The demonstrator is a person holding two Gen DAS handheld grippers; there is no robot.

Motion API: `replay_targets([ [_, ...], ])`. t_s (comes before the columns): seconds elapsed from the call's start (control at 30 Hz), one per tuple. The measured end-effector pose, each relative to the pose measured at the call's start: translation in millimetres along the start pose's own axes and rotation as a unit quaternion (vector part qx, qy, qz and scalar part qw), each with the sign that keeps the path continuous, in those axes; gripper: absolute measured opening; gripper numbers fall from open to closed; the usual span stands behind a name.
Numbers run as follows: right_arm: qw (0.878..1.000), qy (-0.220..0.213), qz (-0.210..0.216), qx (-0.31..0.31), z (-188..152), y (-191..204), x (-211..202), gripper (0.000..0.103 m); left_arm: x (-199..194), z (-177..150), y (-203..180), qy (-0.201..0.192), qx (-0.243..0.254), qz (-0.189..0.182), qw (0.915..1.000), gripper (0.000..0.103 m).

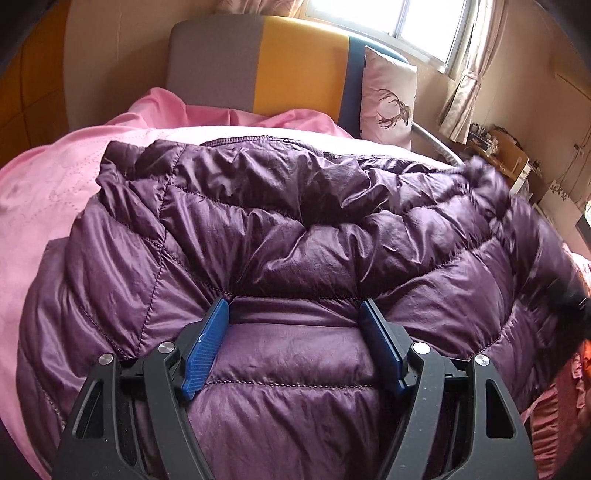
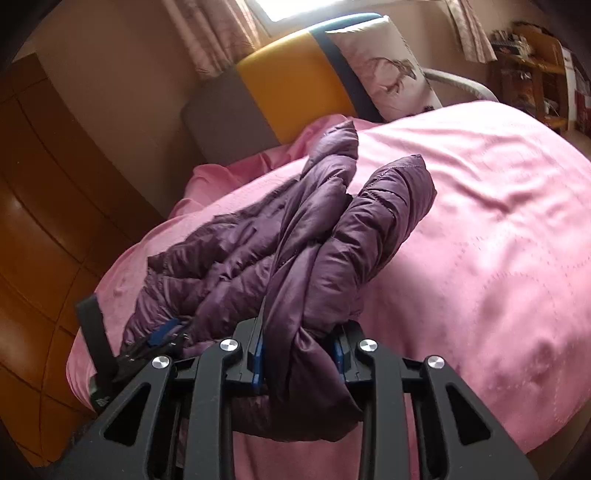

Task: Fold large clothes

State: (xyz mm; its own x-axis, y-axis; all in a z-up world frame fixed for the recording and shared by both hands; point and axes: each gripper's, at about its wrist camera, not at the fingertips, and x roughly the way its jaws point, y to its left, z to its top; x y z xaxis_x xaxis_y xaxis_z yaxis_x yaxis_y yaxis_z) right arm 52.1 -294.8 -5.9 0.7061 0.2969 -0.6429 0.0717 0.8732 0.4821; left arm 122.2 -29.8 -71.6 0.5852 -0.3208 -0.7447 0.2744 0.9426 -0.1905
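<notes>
- Where the left wrist view begins, the left gripper (image 1: 293, 314) hangs low over the jacket (image 1: 295, 236), its jaws spread wide with the blue pads (image 1: 205, 350) pressing into the quilted purple fabric and nothing pinched between them.
- Closest in the right wrist view, the right gripper (image 2: 299, 339) has its jaws pinching a thick bunched fold of the same jacket (image 2: 317, 236), and the cloth bulges out above and below the pads.
- From that grip, two padded sections of the jacket stand up off the bed, and the rest trails down to the left.
- Beside that trailing part, the left gripper (image 2: 162, 332) shows at the jacket's lower left edge.
- Under the jacket lies the pink bedspread (image 2: 480, 221), which covers the bed (image 1: 33, 206) and is wrinkled towards the head end.
- Further back, a pillow (image 1: 388, 99) with a deer print leans upright against the headboard (image 1: 295, 66), which has grey, yellow and dark blue panels.
- Behind the headboard, curtains (image 1: 461, 92) frame a bright window (image 1: 369, 18).
</notes>
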Motion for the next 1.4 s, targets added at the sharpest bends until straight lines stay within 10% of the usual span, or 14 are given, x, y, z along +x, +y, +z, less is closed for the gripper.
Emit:
replay_targets([
  [0.57,0.977,0.038,0.086,-0.189,14,198,64,0.02,-56,0,57,-0.019,-0.082,-0.07,0.994,0.071],
  [0.9,0.95,0.105,0.087,-0.28,-62,258,129,0.02,-136,12,171,-0.096,-0.179,-0.147,0.968,0.077],
  [1.2,0.939,0.087,0.088,-0.322,-78,267,132,0.021,-96,59,143,-0.024,-0.122,-0.186,0.9747,0.083],
  [1.27,0.936,0.087,0.112,-0.321,-81,264,127,0.046,-73,66,137,0.016,-0.111,-0.179,0.9775,0.045],
  [1.4,0.931,0.09,0.197,-0.294,-67,236,91,0.063,-51,70,129,0.049,-0.113,-0.181,0.9757,0.03],
])
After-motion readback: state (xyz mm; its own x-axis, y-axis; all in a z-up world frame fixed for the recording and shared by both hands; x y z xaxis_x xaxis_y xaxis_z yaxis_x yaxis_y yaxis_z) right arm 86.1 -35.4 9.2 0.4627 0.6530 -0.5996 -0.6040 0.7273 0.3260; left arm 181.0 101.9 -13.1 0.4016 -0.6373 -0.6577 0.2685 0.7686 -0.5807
